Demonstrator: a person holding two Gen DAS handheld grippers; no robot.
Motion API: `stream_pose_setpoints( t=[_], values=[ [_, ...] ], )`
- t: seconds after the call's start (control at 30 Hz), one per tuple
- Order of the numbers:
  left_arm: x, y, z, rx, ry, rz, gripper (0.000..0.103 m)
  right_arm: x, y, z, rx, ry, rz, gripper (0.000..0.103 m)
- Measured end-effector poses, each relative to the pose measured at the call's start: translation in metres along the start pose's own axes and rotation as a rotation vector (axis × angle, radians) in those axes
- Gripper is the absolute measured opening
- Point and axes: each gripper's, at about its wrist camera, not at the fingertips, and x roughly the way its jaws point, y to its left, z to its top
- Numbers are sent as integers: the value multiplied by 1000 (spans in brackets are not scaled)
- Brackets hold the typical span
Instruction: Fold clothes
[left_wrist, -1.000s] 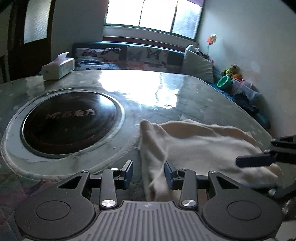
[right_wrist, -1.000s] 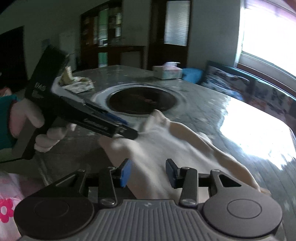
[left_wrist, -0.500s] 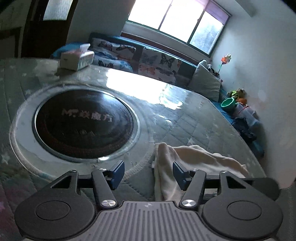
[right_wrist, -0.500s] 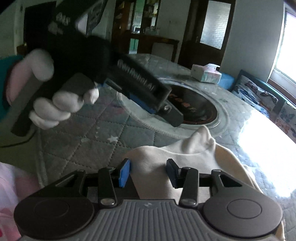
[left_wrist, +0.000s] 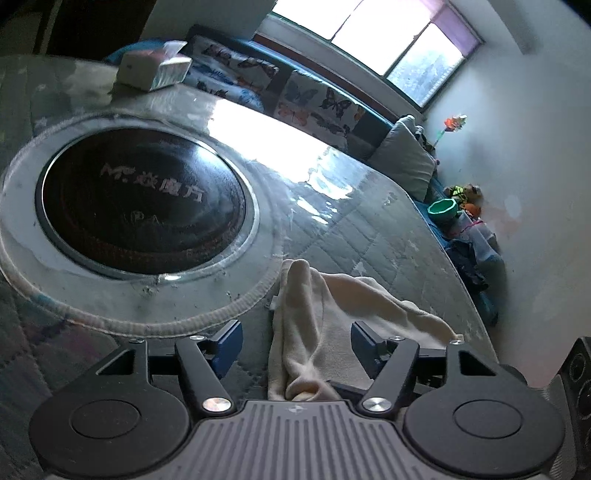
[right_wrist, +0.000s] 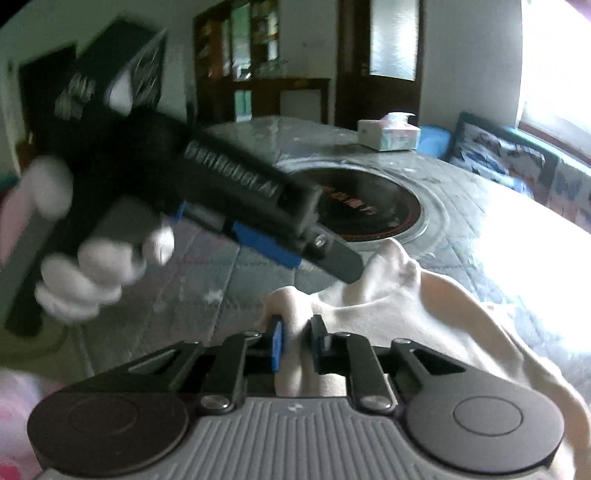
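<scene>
Right wrist: right tongs (right_wrist: 295, 341) apparently pinch garment (right_wrist: 436, 317) edge.

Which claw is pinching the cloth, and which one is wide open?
The right claw is pinching a fold of the cream cloth. The left claw is wide open, with the cloth lying loose between its fingers.

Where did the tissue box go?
The tissue box sits at the far edge of the table, beyond the round black cooktop and in front of the butterfly sofa. It's upper left in the left wrist view.
</scene>
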Motion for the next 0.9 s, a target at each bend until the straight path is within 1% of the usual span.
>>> stream_pose_setpoints(
  t=[0.1, 0.17, 0.23, 0.33, 0.4, 0.47, 0.57, 0.63, 0.73, 0.9],
  values=[
    [4, 1, 1, -44, 15, -1, 70, -10, -8, 2, 48, -25, 16, 13],
    [6, -2, 0, -45, 18, 17, 70, -13, -11, 1, 53, -34, 12, 13],
    [7, -7, 0, -21, 16, 47, 70, -12, -11, 0, 52, -32, 12, 12],
    [9, -13, -2, 22, 19, 95, 73, -7, -8, -3, 40, -15, 21, 13],
    [9, -14, -3, 39, 21, 114, 74, -2, -4, -4, 32, -3, 24, 14],
    [10, -14, -3, 42, 26, 121, 74, -2, -2, -7, 22, 0, 26, 20],
    [11, -13, -4, 50, 28, 124, 74, -7, 0, -7, 20, -11, 28, 22],
    [11, -13, -4, 53, 27, 125, 74, -12, -1, -8, 24, -13, 25, 25],
    [12, -14, -3, 56, 26, 127, 74, -14, -3, -13, 36, 0, 18, 27],
    [14, -15, -3, 68, 23, 135, 74, -23, -7, -17, 56, -4, 4, 27]
  ],
)
